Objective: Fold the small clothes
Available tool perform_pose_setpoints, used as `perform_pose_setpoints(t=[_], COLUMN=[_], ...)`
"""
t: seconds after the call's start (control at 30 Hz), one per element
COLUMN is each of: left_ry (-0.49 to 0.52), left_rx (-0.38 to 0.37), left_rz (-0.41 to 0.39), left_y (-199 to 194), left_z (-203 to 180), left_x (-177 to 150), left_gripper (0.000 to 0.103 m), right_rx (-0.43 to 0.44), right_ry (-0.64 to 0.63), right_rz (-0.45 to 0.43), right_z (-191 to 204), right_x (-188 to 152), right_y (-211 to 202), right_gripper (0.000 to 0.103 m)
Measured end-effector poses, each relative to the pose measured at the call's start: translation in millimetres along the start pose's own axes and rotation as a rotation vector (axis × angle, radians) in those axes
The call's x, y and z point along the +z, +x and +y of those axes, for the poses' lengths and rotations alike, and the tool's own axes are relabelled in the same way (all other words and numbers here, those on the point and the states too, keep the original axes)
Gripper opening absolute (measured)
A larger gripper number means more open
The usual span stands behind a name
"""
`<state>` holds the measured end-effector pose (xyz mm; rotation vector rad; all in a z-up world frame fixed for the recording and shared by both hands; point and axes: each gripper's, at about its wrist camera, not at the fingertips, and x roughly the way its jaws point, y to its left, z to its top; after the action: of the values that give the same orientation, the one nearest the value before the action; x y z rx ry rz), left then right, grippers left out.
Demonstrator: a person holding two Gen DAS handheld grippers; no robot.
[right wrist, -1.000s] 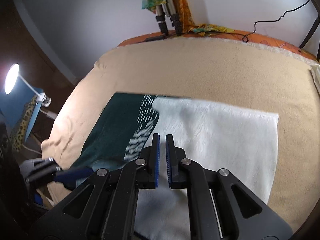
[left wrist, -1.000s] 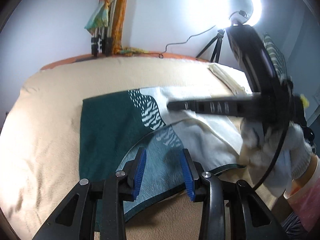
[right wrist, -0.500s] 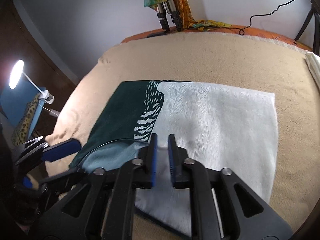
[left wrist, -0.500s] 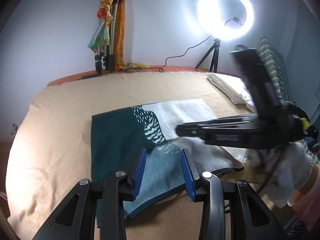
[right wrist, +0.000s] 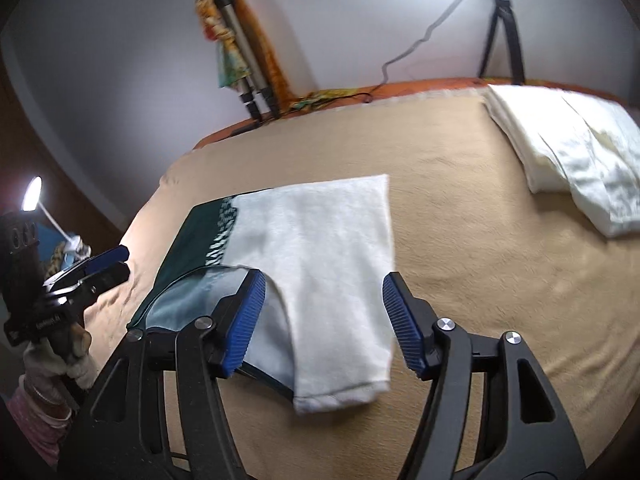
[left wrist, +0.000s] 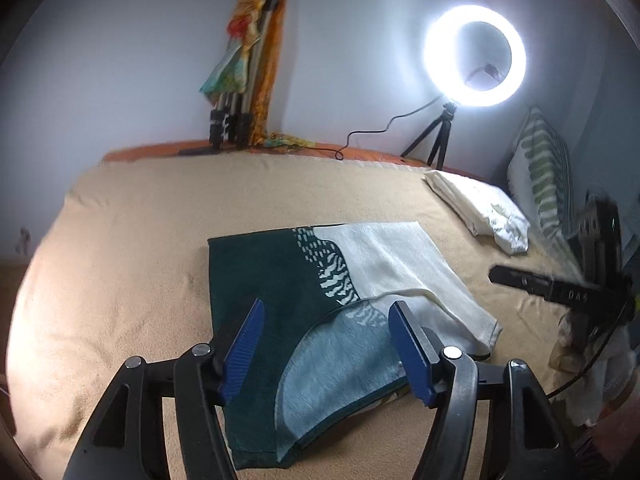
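While both tools hover over the near part of the bed, the folded cloth (left wrist: 320, 304) lies flat on the tan blanket (left wrist: 132, 248), near the middle and toward the near edge. Dark green panel on its left half, cream panel on its right, a band of white dashes and stripes between them. A pale blue-grey flap with a curved edge is turned up over the near part; the cream layer overlaps its right side.

Left gripper (left wrist: 326, 354): blue pads stand wide apart, jaws just been opening, nothing pinched. The cloth shows between the fingers but lies below them, untouched as far as can be seen. Right gripper (right wrist: 324, 322): likewise released, jaws just been opening, pads spread either side of the cream panel's near end with no pressure on it. Blur in the right wrist view.

From the left wrist view the right gripper appears at the far right edge, black and blurred, held in a white-gloved hand (left wrist: 588, 380). From the right wrist view the left gripper sits at the left edge, blue pads visible.

Surroundings: lit ring light (left wrist: 475, 56) on a small tripod at the far right; folded tripod (left wrist: 236, 108) draped with a patterned scarf against the far wall; stack of cream cloth (left wrist: 480, 212) on the far right of the blanket; striped pillow (left wrist: 540, 176) beyond it.
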<state>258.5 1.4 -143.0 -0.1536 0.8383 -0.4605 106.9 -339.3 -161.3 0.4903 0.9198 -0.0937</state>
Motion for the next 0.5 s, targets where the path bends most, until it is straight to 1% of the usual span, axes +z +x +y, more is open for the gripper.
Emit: perform_pose_setpoints(t=[0.07,0.13,0.17,0.23,0.37,0.5], left_ry=[-0.093,-0.198,-0.251,-0.327,-0.443,-0.487], left_rx=[-0.040,-0.075,-0.077,-0.081,-0.140,-0.154], left_rz=[0.032,0.063,0.065,0.065,0.117,0.166], left_y=[5.8,12.9,15.5,20.7,38.5,55.3], left_z=[23.2,47.8,60.1,80.3,104.8,113.1], left_x=[4.3,5.9,5.7,5.0,-0.3,-8.8], left_gripper=[0.071,0.072,0.072,0.072,0.070,0.065], right_rx=[0.021,0.041,0.042,0.041,0.131,0.172], right_ry=[0.060,0.109,0.116,0.130,0.202,0.232], right_rz=[0.021,0.060,0.079,0.104,0.142,0.136], right_z=[-17.3,-32.0,-38.0,-48.4,-63.8,-66.7], right_x=[-2.5,-6.2,-7.9,-11.8,-17.6,-16.0], right_y=[2.7,9.1,13.0,18.3,30.5,34.6], right_gripper=[0.064,0.064,0.064,0.064,0.064,0.064])
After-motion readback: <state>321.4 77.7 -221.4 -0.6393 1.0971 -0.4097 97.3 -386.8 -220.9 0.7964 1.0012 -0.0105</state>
